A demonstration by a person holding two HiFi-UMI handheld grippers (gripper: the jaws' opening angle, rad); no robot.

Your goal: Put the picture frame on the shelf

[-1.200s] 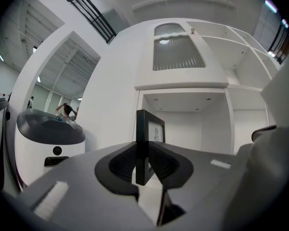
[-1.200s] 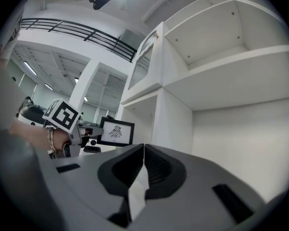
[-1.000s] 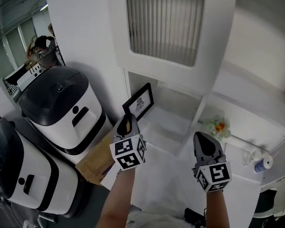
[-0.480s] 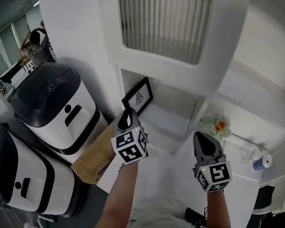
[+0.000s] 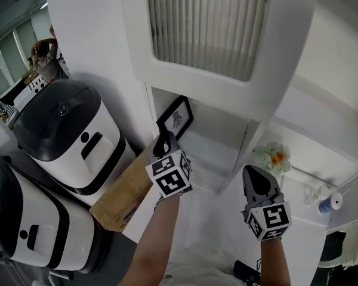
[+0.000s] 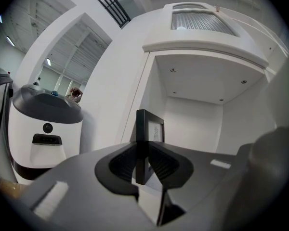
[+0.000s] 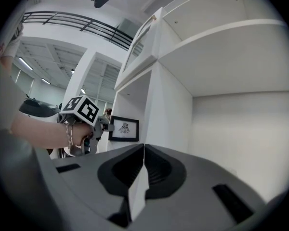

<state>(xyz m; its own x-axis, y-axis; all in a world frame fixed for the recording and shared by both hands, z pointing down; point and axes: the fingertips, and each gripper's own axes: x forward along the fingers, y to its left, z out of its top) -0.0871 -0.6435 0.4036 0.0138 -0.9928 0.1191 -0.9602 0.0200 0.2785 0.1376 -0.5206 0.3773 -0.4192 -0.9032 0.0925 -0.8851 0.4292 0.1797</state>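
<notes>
Left gripper (image 5: 164,140) is clamped on one side edge of the black picture frame (image 5: 177,117). It holds the frame upright just inside the left of the open shelf (image 5: 212,152) compartment, under the ribbed cabinet door (image 5: 206,22); can't tell if the frame's bottom touches the shelf floor. Right gripper (image 7: 143,150) has its jaws pressed together on nothing and sits in front of the next compartment over, well apart from the frame. Further out: cardboard box (image 5: 122,195), a white-and-black machine (image 5: 71,130) and a second machine (image 5: 30,225) left of the cabinet, and a small bunch of flowers (image 5: 274,158) on the right-hand ledge.
</notes>
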